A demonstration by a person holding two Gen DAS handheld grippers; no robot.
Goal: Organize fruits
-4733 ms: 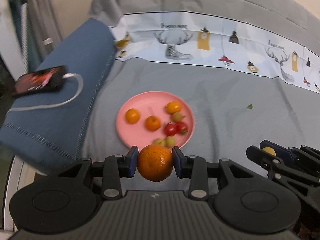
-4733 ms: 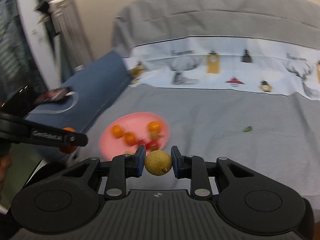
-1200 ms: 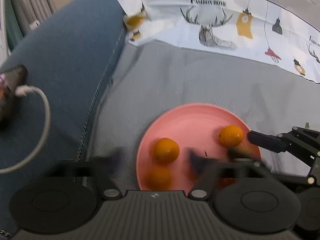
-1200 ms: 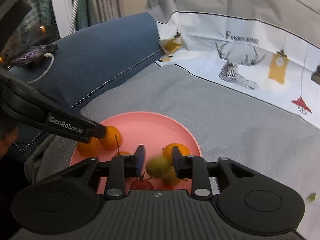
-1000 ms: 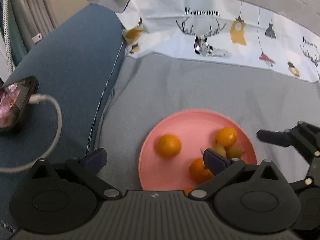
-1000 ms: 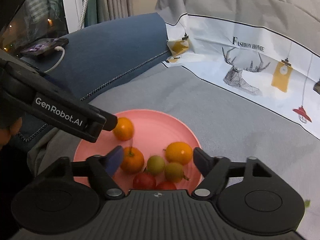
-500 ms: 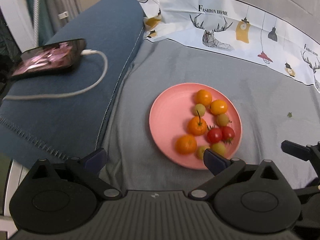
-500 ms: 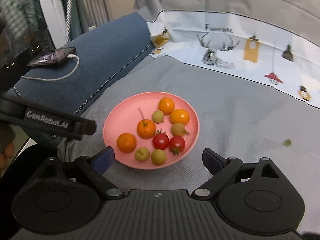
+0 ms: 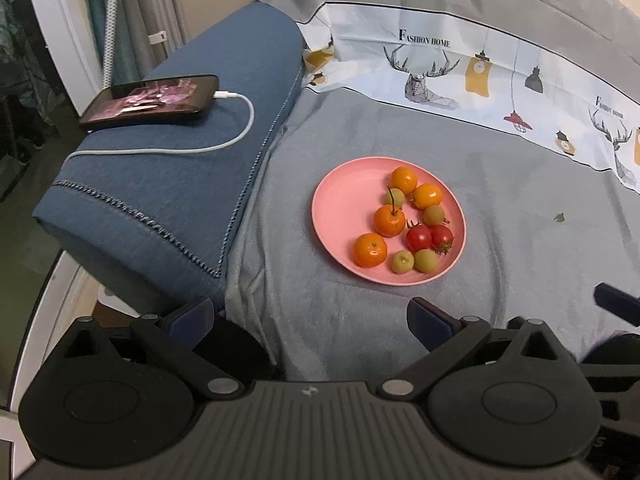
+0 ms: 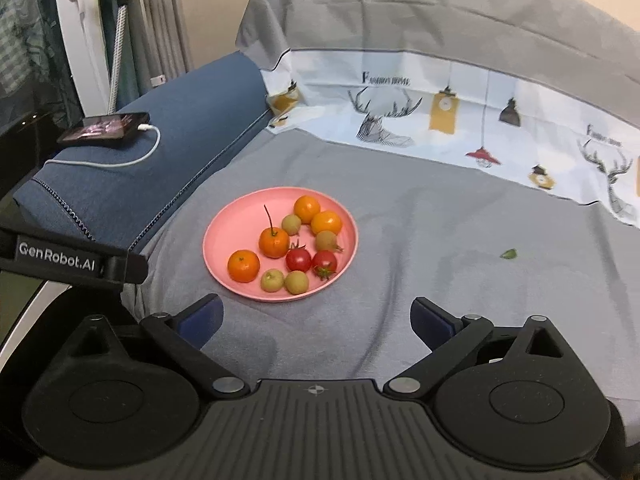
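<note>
Nearest, both tools are empty. The left gripper (image 9: 310, 316) and the right gripper (image 10: 316, 316) have their jaws spread wide with nothing between them, where seconds ago the left one clamped an orange and the right one a small yellow-green fruit. Both have since backed off from the plate (image 10: 218, 236), which a second ago filled the lower part of each view and now sits well ahead of the fingers on the grey blanket (image 10: 420, 240).

All the fruit lies on the plate: four oranges (image 10: 243, 266), two tomatoes (image 10: 298, 260) and four yellow-green fruits (image 10: 297, 282), none left on the blanket. By my reading the gathering is done.

A small green scrap (image 10: 508, 254) lies off to the right; whether it is a leaf or a fruit bit I cannot tell. Farther left, a phone (image 9: 150, 98) on its cable (image 9: 224, 144) rests on the blue cushion (image 9: 168, 184). The right gripper shows only as a tip at the left view's edge.
</note>
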